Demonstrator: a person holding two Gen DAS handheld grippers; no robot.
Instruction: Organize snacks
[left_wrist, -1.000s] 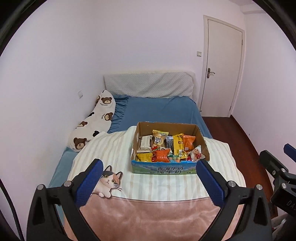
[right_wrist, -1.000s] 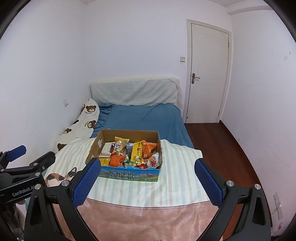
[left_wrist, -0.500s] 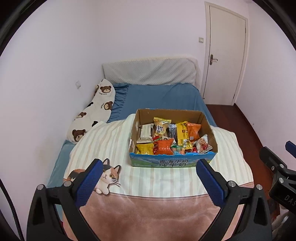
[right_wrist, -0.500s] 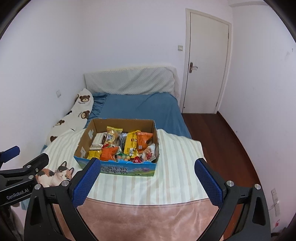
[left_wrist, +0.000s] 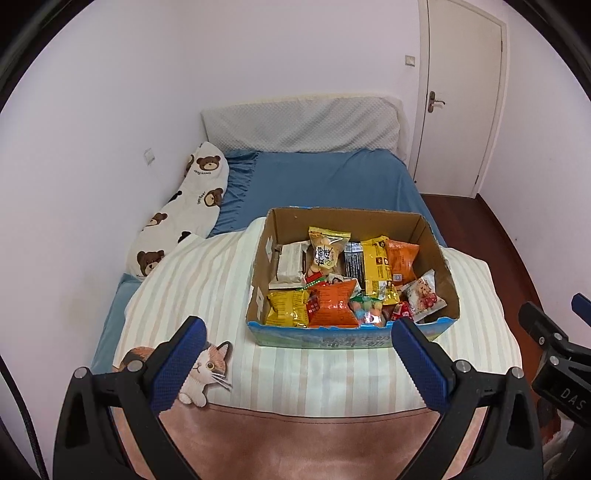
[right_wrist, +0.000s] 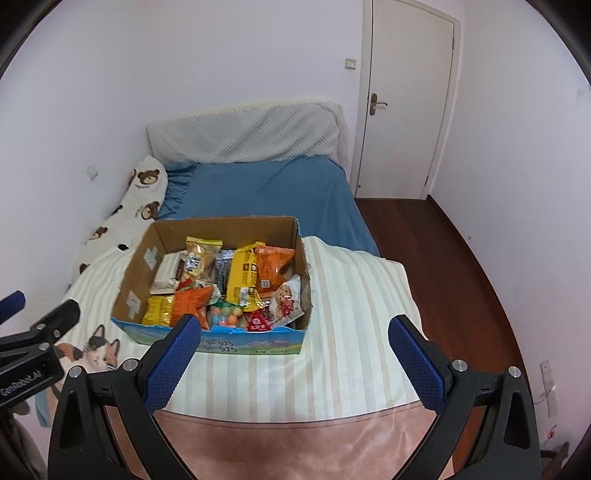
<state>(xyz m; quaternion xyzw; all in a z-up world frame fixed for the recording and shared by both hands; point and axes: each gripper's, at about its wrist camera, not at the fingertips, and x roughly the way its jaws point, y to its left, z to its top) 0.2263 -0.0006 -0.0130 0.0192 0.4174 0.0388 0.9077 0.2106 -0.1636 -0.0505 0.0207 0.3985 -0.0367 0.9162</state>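
Note:
An open cardboard box (left_wrist: 260, 273) (right_wrist: 136, 269) with a blue printed front stands on a striped blanket on the bed. It holds several snack packets: an orange bag (left_wrist: 332, 304) (right_wrist: 194, 301), a yellow bag (left_wrist: 288, 308) (right_wrist: 159, 310), a tall yellow packet (left_wrist: 376, 264) (right_wrist: 243, 273) and a white packet (left_wrist: 291, 262) (right_wrist: 166, 271). My left gripper (left_wrist: 299, 330) is open and empty, short of the box's front. My right gripper (right_wrist: 295, 326) is open and empty, also in front of the box.
The striped blanket (left_wrist: 207, 288) has a cat print (left_wrist: 207, 365) and a pink border. A bear-print pillow (left_wrist: 188, 214) lies by the left wall. The blue sheet (left_wrist: 325, 184) and headboard cushion lie beyond. A closed door (right_wrist: 406, 103) and wooden floor (right_wrist: 443, 258) are on the right.
Both grippers have moved forward and tilted down toward the box, which now looks larger and nearer. Both stay open.

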